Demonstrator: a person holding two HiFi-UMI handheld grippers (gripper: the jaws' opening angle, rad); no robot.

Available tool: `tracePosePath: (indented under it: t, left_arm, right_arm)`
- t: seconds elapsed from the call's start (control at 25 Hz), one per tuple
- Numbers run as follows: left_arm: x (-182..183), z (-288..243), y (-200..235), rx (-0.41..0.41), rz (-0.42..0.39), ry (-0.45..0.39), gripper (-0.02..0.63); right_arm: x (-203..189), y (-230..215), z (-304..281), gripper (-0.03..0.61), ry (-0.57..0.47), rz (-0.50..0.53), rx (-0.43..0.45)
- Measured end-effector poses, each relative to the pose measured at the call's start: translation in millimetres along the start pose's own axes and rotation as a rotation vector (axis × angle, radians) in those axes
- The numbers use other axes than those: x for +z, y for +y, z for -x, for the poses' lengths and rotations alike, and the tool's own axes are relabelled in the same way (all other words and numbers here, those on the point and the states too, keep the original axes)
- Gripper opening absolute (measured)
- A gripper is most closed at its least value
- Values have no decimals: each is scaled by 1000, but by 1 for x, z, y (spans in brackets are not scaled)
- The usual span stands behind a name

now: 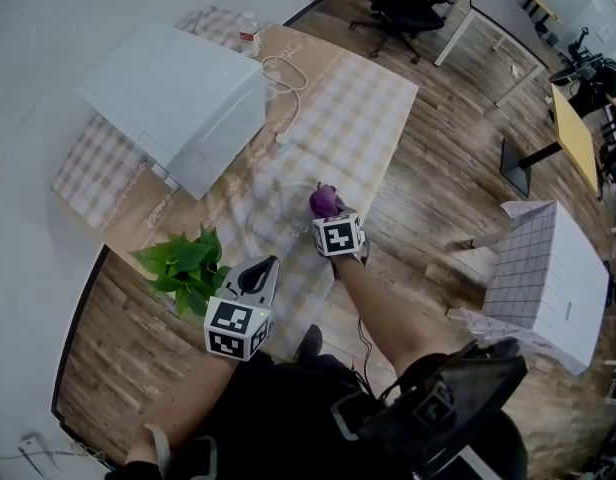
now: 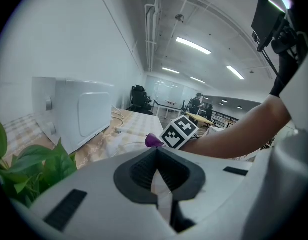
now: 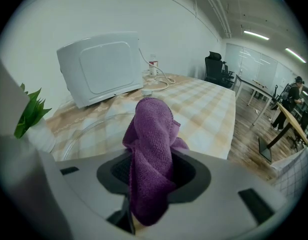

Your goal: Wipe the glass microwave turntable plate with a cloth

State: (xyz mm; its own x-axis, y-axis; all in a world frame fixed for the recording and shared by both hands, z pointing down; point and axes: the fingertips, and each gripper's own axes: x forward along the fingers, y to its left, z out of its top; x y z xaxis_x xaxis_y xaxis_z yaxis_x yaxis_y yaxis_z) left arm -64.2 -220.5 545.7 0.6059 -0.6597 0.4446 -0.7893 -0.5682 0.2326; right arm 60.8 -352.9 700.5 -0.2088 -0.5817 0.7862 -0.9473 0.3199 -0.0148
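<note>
My right gripper [image 1: 329, 213] is closed on a purple cloth [image 3: 151, 149]. The cloth is pinched between the two jaws, and a folded bunch of it sticks out past the tips. My left gripper [image 1: 267, 266] has its jaws together with nothing between them. It is held near my body, beside the green plant [image 1: 188, 263], well apart from the cloth.

The glass turntable plate [image 3: 91, 134] lies flat on the checked tablecloth [image 1: 358, 108] in front of the white microwave [image 1: 178, 103]. It is clear glass, so in the head view I see only a faint round outline. In that view the cloth is over the right part of this outline. In the right gripper view the plate is just ahead of the jaws and a little to the left. I cannot tell if the cloth touches the glass.

The microwave stands at the far left of the table with its door closed. A white cable [image 1: 283, 78] lies in loops on the tablecloth beside it, and a small water bottle [image 1: 250, 33] stands upright behind it, near the wall. The plant is at the near left corner of the table, next to the plate.
</note>
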Motion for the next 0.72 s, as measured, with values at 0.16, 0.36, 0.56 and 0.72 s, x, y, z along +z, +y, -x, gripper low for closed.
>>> tracePosePath:
  t: [0.16,0.36,0.56,0.72]
  left_arm:
    - [1,4,-7,-4,-10,-8,2]
    - [4,9,-14,-4,-16,-18,2]
    - [5,14,-15,3,-14,-32,3]
    - [6,19,-13,11,0,-45,3]
  right_arm:
    - [-9,-7,9,163,5,-4,-13]
    - [-19,-17,20,163,10,-27,-28]
    - [-22,-22,29,163,6,-34,-43]
    - [-18,-14,35,163,-6,-37,-33]
